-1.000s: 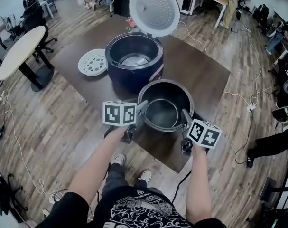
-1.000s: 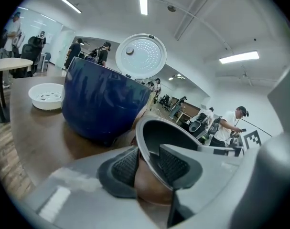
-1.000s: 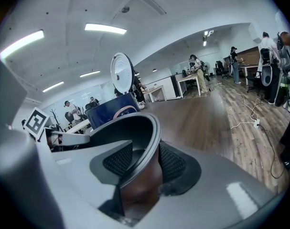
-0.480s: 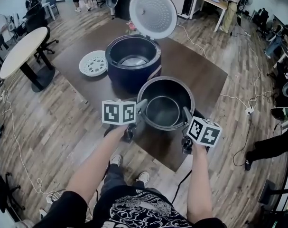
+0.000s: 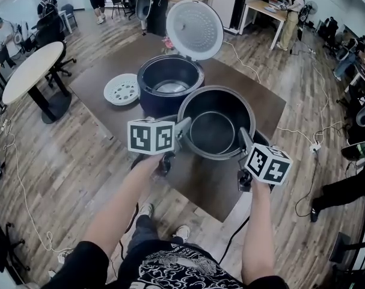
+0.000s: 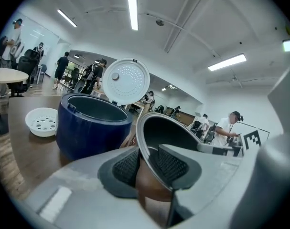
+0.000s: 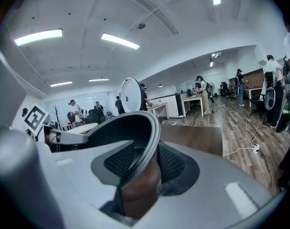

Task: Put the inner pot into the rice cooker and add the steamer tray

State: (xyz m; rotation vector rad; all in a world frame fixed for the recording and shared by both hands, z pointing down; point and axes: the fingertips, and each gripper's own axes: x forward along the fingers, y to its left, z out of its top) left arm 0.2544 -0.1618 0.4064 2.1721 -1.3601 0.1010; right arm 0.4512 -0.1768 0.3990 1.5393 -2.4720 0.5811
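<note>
The dark metal inner pot (image 5: 215, 124) hangs in the air above the brown table, just in front of the blue rice cooker (image 5: 169, 84). My left gripper (image 5: 183, 127) is shut on the pot's left rim (image 6: 145, 149). My right gripper (image 5: 245, 140) is shut on the right rim (image 7: 147, 144). One pad of each gripper sits inside the wall and one outside. The cooker (image 6: 90, 124) stands empty with its lid (image 5: 194, 21) raised. The white steamer tray (image 5: 122, 89) lies on the table to the cooker's left.
The brown table (image 5: 254, 98) has its near edge by my legs. A round white table (image 5: 29, 71) stands at the left. Cables run over the wood floor at the right (image 5: 299, 125). People and office chairs stand at the far end of the room.
Both grippers have lifted the inner pot off the table, and it now sits higher and closer to the cooker's opening.
</note>
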